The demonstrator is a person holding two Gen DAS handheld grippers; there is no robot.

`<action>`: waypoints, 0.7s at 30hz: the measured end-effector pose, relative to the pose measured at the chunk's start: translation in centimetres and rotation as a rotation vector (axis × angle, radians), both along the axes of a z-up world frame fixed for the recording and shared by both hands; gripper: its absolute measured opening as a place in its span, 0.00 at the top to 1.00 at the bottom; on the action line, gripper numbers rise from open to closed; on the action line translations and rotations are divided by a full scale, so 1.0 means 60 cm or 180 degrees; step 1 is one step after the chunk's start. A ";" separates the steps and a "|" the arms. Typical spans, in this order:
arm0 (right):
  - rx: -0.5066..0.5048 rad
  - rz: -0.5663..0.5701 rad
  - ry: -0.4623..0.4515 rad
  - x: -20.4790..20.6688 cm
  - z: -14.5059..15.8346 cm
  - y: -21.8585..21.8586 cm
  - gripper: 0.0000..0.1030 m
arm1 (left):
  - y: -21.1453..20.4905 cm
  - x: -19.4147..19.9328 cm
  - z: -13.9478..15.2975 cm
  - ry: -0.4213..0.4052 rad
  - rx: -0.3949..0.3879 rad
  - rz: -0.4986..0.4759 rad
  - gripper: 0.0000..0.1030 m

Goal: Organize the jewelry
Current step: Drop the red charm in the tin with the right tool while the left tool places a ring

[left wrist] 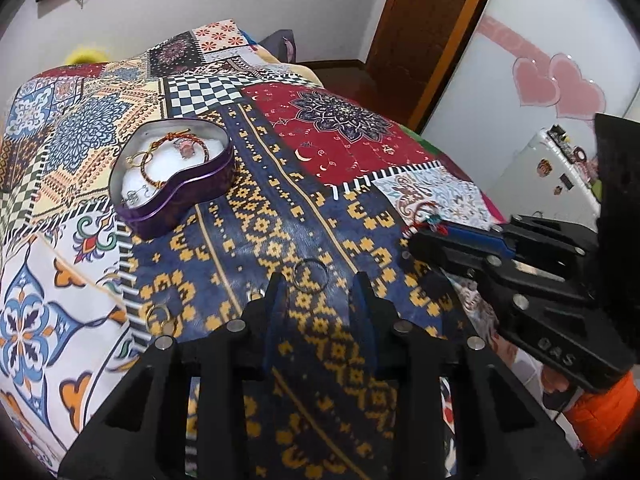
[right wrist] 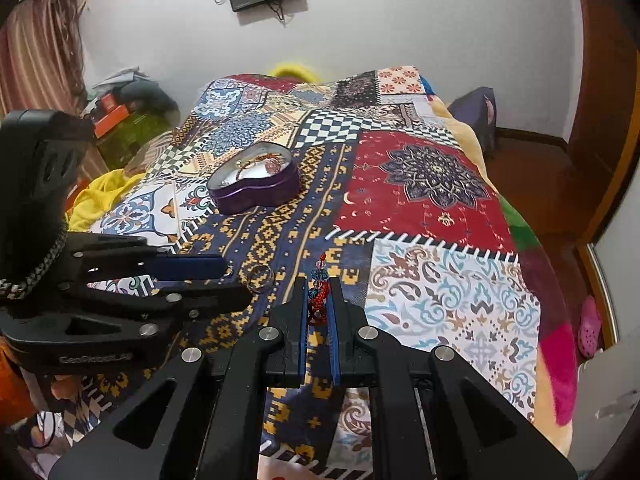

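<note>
A purple heart-shaped tin (left wrist: 176, 196) lined in white sits on the patterned bedspread and holds several bracelets and rings (left wrist: 172, 152); it also shows in the right wrist view (right wrist: 256, 190). A silver ring (left wrist: 310, 276) lies just ahead of my open, empty left gripper (left wrist: 320, 286); the ring also shows in the right wrist view (right wrist: 260, 276). A gold ring (left wrist: 160, 318) lies at the left. My right gripper (right wrist: 319, 292) is shut on a red and blue beaded bracelet (right wrist: 318, 300), low over the bedspread, to the right of the left gripper (right wrist: 188, 268).
The patchwork bedspread (left wrist: 340, 128) covers a bed. A white fridge (left wrist: 552, 172) and a wooden door (left wrist: 424, 32) stand to the right. Yellow cloth (right wrist: 96, 200) and clutter lie left of the bed. A pink slipper (right wrist: 590, 332) lies on the floor.
</note>
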State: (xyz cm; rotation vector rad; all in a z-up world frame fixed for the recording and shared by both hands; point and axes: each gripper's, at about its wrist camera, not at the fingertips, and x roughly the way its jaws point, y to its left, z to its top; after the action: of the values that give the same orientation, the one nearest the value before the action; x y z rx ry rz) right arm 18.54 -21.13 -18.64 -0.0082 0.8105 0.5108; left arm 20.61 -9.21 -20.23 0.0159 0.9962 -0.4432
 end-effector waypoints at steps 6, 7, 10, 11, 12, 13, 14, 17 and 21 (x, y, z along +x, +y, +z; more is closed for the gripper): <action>0.0010 -0.0001 0.0010 0.001 -0.002 -0.003 0.92 | -0.008 0.014 -0.017 0.0009 0.0101 0.0018 0.80; 0.0004 0.0001 0.0001 0.000 -0.001 -0.003 0.92 | -0.007 0.014 -0.019 -0.0003 0.0102 0.0018 0.80; 0.0014 0.0002 -0.0010 0.001 0.002 -0.003 0.92 | -0.006 0.011 -0.016 -0.0043 0.0101 0.0011 0.80; 0.0015 0.0001 -0.0016 0.001 0.004 -0.002 0.92 | -0.005 0.010 -0.014 -0.0061 0.0099 0.0019 0.80; 0.0019 0.0002 -0.0019 0.002 0.005 -0.002 0.92 | -0.003 0.010 -0.012 -0.0078 0.0099 0.0026 0.80; 0.0023 0.0001 -0.0026 0.003 0.007 -0.002 0.92 | 0.000 0.008 -0.007 -0.0111 0.0091 0.0035 0.80; 0.0026 0.0003 -0.0035 0.005 0.010 0.001 0.92 | 0.005 0.004 0.000 -0.0158 0.0076 0.0050 0.80; 0.0038 0.0006 -0.0073 0.008 0.018 0.005 0.92 | 0.021 0.000 0.016 -0.0234 0.0055 0.0106 0.80; 0.0064 0.0022 -0.0127 0.016 0.031 0.017 0.92 | 0.050 0.002 0.037 -0.0312 0.0035 0.0217 0.80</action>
State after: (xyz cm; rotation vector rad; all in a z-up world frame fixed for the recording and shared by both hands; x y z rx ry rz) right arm 19.50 -20.13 -16.79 -0.0028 0.7665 0.5239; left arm 20.74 -6.20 -17.99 0.0134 0.9000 -0.3712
